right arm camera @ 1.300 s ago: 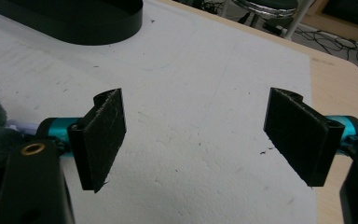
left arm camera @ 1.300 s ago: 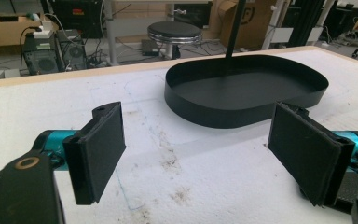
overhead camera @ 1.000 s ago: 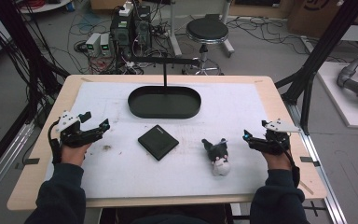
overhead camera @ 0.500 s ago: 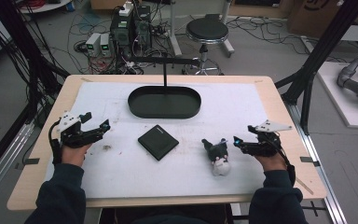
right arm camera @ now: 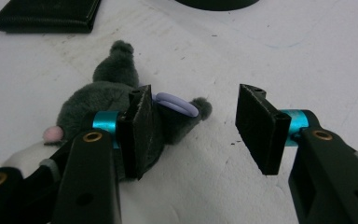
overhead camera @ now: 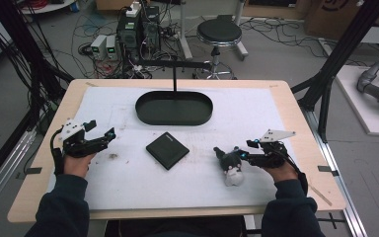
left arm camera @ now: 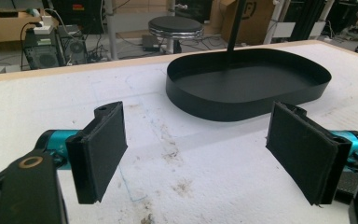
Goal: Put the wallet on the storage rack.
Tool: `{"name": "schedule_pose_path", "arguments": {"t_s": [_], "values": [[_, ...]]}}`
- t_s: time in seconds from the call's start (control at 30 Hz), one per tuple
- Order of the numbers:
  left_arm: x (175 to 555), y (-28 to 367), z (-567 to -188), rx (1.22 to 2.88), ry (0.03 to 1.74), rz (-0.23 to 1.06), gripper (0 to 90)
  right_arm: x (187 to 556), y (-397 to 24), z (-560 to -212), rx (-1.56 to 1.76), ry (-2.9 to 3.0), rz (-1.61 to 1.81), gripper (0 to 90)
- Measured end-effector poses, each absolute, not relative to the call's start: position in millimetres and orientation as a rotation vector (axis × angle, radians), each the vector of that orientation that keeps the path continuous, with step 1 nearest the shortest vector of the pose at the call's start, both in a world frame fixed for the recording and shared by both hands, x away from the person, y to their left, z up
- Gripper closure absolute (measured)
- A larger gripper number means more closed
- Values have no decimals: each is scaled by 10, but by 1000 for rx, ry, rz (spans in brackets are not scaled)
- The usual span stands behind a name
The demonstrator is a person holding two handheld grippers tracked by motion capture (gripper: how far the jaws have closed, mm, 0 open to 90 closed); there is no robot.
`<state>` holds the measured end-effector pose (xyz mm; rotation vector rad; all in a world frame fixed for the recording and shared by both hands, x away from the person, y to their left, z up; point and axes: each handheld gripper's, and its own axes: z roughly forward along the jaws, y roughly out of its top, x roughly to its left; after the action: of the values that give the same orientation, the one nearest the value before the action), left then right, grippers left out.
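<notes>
Grey plush mouse [overhead camera: 229, 165] lies lengthwise toward the person (tail far end).

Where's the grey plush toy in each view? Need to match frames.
High view: the grey plush toy lies right of centre on the white mat, just left of the right gripper.
Left gripper view: not in it.
Right gripper view: the toy is at left-centre, partly behind the near jaw.
Shared landmark: the black oval tray, centre-back in the high view, upper right in the left gripper view, top edge in the right gripper view.
</notes>
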<state>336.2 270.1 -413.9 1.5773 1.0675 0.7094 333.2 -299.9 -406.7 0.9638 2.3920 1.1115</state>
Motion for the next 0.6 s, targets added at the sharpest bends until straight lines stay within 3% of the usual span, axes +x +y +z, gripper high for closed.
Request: {"name": "schedule_pose_path", "arguments": {"t_s": [0.2,0.37,0.6], "values": [[3375,2692,-4153,1584,1071,697,202,3372,-2912,-4128,849,2432,1030,507],[3382,2686,-4160,1591,1070,690,208,3444,-2883,-4171,777,2479,1024,715],[3391,2690,-4168,1592,1077,683,209,3420,-2872,-4160,728,2491,1037,836]]}}
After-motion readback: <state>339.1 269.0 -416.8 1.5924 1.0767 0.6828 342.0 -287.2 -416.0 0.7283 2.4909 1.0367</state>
